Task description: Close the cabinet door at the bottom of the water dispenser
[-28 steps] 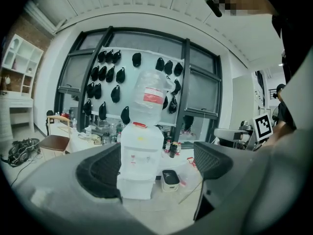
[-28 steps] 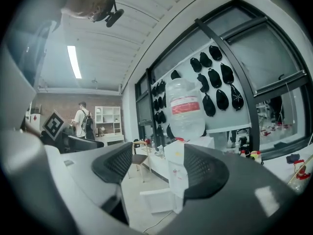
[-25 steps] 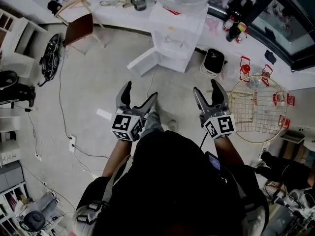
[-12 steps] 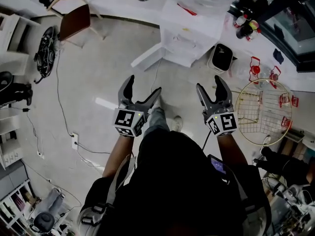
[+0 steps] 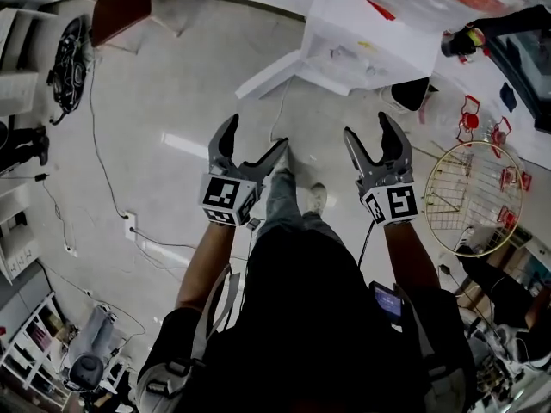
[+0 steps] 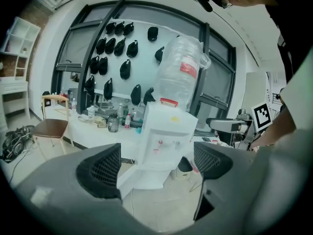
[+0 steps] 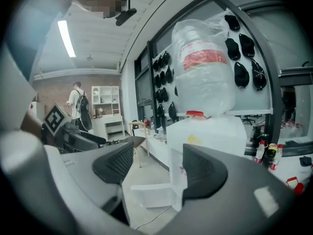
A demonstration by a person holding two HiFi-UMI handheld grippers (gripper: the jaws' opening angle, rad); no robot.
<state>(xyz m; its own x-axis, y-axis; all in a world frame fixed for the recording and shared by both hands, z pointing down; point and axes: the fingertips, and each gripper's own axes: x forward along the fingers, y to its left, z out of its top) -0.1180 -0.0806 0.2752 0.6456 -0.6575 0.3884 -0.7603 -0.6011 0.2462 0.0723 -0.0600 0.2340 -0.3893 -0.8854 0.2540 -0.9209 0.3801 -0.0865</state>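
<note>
- pale, glossy floor [image 5: 172, 101] under me; a long white counter [image 6: 93, 129] runs along its far edge, under a glass wall hung with dark caps [image 6: 117, 48].
- a brown chair [image 5: 120, 7] stands at the floor's far left corner, a thin cable [image 5: 93, 144] trails down the left side, and a round wire basket [image 5: 473, 198] sits by the right edge.
- only bare floor lies between my grippers and the water dispenser [image 5: 379, 41].
- the dispenser is white, topped with a big clear bottle [image 6: 178, 72], and stands at the floor's far edge against the counter.
- its cabinet door [image 5: 267, 74] at the bottom is swung wide open to the left.
- my left gripper [image 5: 256, 134] and right gripper [image 5: 368, 126] are both released, jaws apart and empty, well short of the door.
</note>
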